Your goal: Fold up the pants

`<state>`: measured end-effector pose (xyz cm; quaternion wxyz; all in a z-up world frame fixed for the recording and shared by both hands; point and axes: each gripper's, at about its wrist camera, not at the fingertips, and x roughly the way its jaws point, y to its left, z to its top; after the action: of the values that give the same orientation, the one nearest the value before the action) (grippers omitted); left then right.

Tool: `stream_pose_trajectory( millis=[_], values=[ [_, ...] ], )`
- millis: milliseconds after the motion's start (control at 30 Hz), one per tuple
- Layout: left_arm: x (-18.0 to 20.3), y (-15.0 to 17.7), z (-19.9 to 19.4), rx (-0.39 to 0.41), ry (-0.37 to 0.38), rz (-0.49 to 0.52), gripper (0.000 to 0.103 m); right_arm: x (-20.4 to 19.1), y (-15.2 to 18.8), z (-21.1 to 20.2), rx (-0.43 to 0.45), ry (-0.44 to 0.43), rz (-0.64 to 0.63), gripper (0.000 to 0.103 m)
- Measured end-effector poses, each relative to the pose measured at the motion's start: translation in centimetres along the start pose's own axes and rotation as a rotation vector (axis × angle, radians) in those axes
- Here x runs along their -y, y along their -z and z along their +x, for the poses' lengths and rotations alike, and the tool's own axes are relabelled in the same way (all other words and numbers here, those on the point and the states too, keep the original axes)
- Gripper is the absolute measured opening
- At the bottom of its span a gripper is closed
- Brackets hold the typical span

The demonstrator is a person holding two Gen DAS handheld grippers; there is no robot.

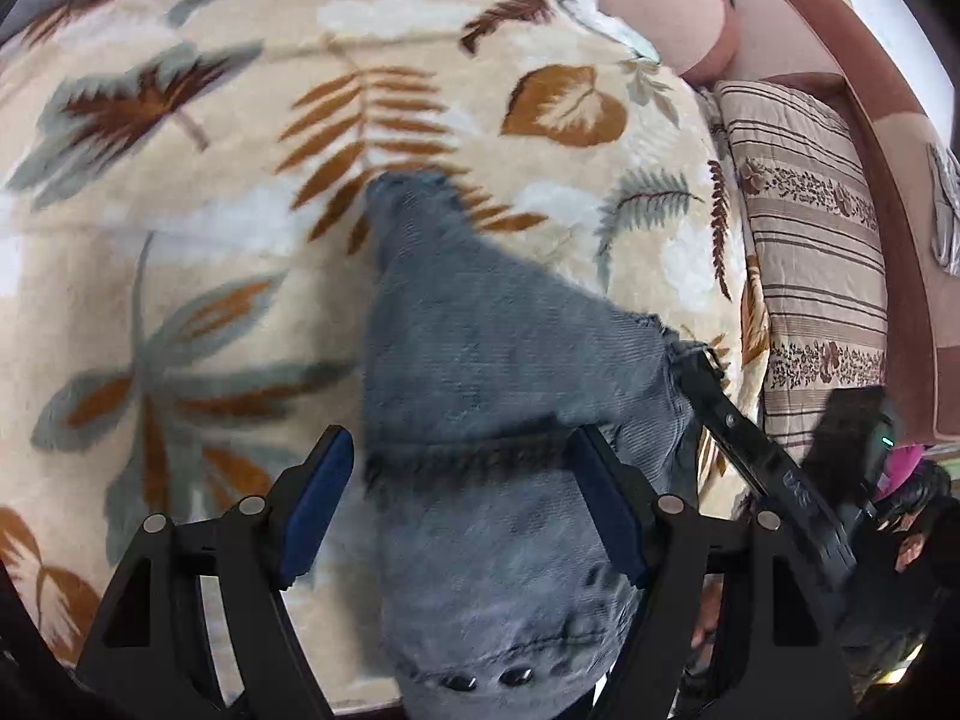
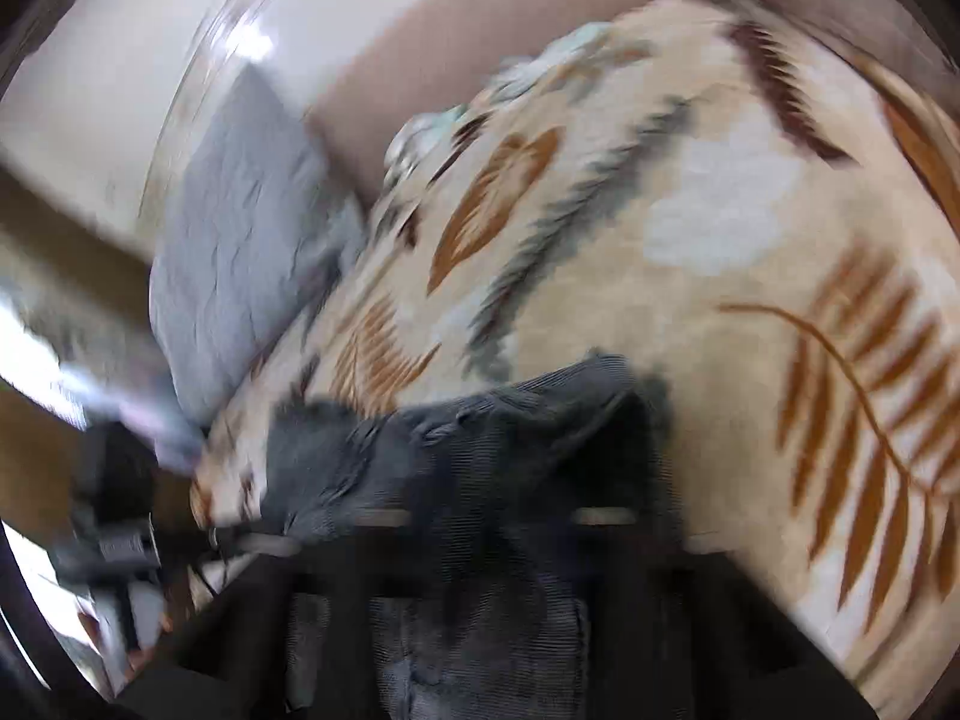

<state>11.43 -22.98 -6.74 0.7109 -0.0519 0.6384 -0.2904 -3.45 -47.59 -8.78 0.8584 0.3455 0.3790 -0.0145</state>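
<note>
Left wrist view: your left gripper (image 1: pixel 462 504) straddles the grey pants (image 1: pixel 498 360) on the leaf-print blanket (image 1: pixel 240 192), jaws open; your right gripper (image 1: pixel 702 360) seems clamped on their edge.

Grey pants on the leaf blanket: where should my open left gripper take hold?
Probably the waistband end of the grey pants, near the dark buttons. The left gripper already straddles the cloth from above, so lower straight down and close; the right gripper pinches the far corner.
</note>
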Motion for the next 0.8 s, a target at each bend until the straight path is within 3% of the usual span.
stream_pose_trajectory(
  millis=[100,200,267,333,433,467,500,800],
  values=[
    [1.0,-0.8,1.1,0.073,-0.118,0.048,0.076,-1.1,-0.4,-1.4,0.057,0.053,-0.106,0.007],
    [0.6,-1.4,4.5,0.022,-0.198,0.070,0.078,1.9,-0.4,1.4,-0.033,0.214,-0.117,0.003],
    [-0.3,-1.4,4.3,0.020,-0.162,0.018,0.077,3.7,-0.5,1.6,-0.036,0.144,-0.037,0.005],
    [-0.6,-1.2,3.3,0.027,-0.158,0.010,0.077,3.5,-0.5,0.4,0.002,0.099,-0.027,0.013],
    [-0.1,-0.3,1.2,0.088,-0.218,0.053,0.077,3.5,0.2,-2.0,0.032,0.033,0.018,0.017],
    [0.1,0.5,0.2,0.123,-0.245,0.076,0.077,3.4,0.5,-2.6,0.042,0.028,0.031,0.027],
    [0.3,1.0,-0.3,0.143,-0.260,0.087,0.077,3.3,0.8,-3.3,0.048,0.030,0.042,0.039],
    [0.4,4.7,-2.4,0.170,-0.323,0.127,0.077,2.7,4.5,-6.2,0.024,0.070,0.054,0.063]
  ],
)
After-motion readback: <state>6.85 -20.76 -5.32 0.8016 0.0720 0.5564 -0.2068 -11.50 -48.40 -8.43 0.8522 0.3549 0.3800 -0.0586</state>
